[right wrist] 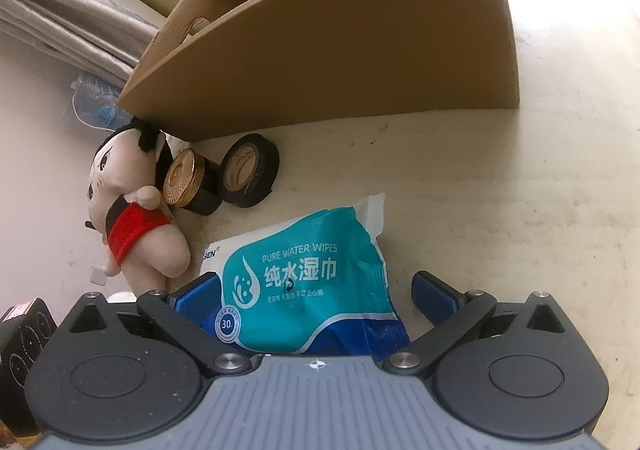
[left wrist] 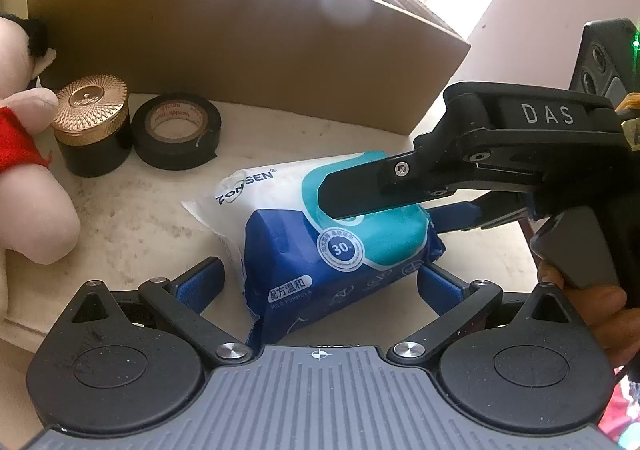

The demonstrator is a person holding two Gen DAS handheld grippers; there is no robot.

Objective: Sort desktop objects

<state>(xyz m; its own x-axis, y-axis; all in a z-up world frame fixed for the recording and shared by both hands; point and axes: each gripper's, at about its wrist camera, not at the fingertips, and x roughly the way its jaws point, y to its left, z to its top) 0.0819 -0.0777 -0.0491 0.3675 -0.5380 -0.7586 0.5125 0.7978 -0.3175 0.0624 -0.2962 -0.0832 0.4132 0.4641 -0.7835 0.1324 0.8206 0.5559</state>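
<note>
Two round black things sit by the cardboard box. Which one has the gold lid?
The black jar, the one next to the plush doll. Its ribbed gold lid closes the top, whereas the tape roll beside it is an open ring showing a cardboard core.

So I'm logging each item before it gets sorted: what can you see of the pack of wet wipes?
The pack of wet wipes is a soft plastic pouch, teal and white above, dark blue below, printed "PURE WATER WIPES" and "30". It lies flat on the pale desk, short of the cardboard box. It sits between the open pads of both claws, left claw and right claw.
</note>
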